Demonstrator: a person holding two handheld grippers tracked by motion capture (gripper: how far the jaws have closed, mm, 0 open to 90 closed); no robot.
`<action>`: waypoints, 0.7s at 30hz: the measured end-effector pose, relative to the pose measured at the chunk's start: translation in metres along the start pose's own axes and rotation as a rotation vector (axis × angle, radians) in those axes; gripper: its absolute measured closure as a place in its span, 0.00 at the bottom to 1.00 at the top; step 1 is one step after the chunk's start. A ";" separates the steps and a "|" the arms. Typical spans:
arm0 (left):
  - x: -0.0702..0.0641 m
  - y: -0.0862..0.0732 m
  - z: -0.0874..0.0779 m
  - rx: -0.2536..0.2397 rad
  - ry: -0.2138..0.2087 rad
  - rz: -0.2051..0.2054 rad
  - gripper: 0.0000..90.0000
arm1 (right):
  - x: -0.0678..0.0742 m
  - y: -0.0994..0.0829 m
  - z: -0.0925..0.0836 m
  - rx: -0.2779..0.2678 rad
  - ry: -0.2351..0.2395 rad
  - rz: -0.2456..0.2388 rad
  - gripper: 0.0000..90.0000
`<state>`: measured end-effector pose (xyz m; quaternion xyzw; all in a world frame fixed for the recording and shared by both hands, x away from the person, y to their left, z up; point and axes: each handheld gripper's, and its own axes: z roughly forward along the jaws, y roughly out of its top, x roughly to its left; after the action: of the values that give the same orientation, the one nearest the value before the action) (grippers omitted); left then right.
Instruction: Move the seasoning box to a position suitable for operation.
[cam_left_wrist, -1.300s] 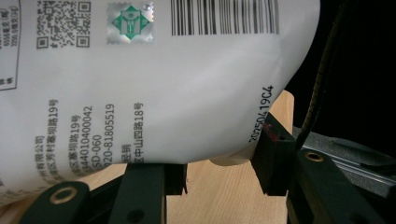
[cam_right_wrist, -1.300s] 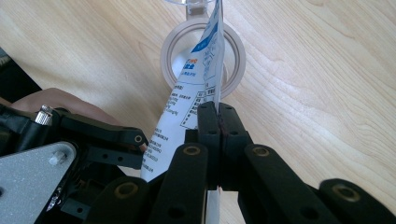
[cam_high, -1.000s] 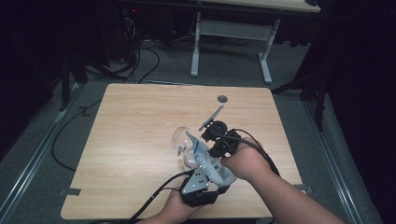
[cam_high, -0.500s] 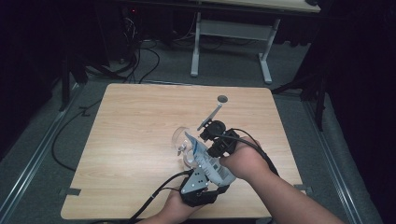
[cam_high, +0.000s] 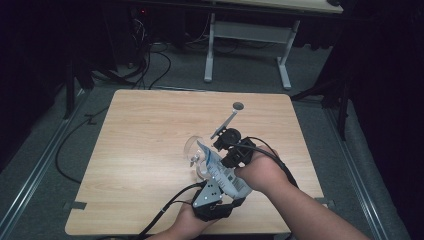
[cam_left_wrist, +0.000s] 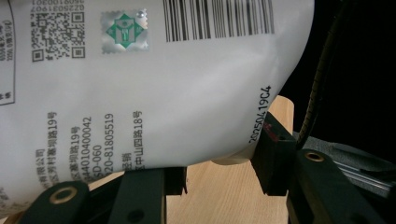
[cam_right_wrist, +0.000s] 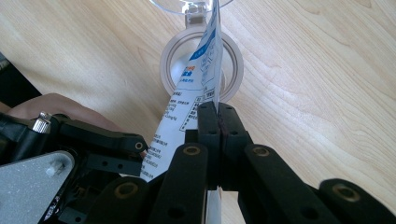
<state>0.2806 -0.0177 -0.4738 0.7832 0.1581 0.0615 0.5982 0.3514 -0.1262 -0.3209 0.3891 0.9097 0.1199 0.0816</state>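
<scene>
The right gripper's (cam_right_wrist: 218, 114) fingers (cam_right_wrist: 208, 122) are pinched flat on the edge of the white pouch (cam_left_wrist: 154, 93), and the left gripper (cam_high: 214, 197) clamps its bulging body, half open. The pouch tilts over the glass (cam_high: 192, 150) on the table (cam_high: 140, 130). A jerk could tip the glass or spill beside it.

This looks like a lab or recording studio: 1 bare light wooden square table (cam_high: 150, 150) stands on grey carpeted floor (cam_high: 55, 150) amid black curtains (cam_high: 385, 100), with loose black cables (cam_high: 145, 65) and a white metal-legged desk (cam_high: 245, 50) behind it.
</scene>
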 end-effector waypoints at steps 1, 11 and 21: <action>0.000 0.000 0.000 -0.003 0.001 0.000 0.68 | 0.000 0.000 0.000 0.000 0.000 0.000 1.00; 0.001 0.001 -0.001 -0.006 0.002 -0.003 0.67 | 0.001 0.004 0.001 0.000 -0.006 -0.011 1.00; 0.002 0.001 -0.001 -0.009 0.002 -0.006 0.67 | 0.001 0.004 0.000 0.000 -0.007 -0.009 1.00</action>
<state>0.2820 -0.0166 -0.4725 0.7800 0.1606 0.0614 0.6017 0.3536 -0.1222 -0.3202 0.3855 0.9111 0.1182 0.0856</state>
